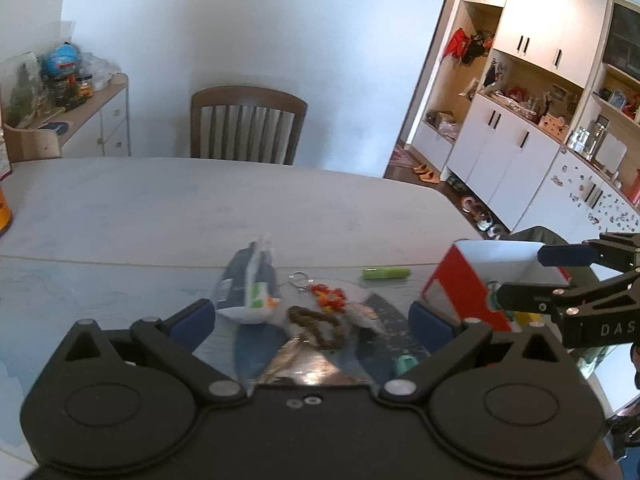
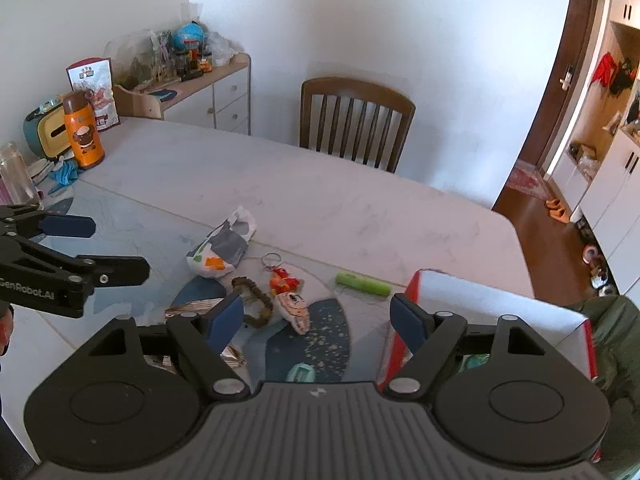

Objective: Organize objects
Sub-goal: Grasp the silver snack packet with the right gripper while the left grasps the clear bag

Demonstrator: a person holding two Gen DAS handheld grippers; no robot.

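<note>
Both tools [image 1: 312, 320] [image 2: 316, 320] hover spread wide above scattered trinkets [image 2: 286, 300] beside red-and-white box [image 2: 500, 300].

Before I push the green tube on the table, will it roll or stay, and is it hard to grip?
The green tube looks round and lies on its side on the smooth table, so a sideways push would probably roll it. It seems small and light, likely easy to lift. Its surface looks smooth, so it might slip unless gripped across its middle.
</note>
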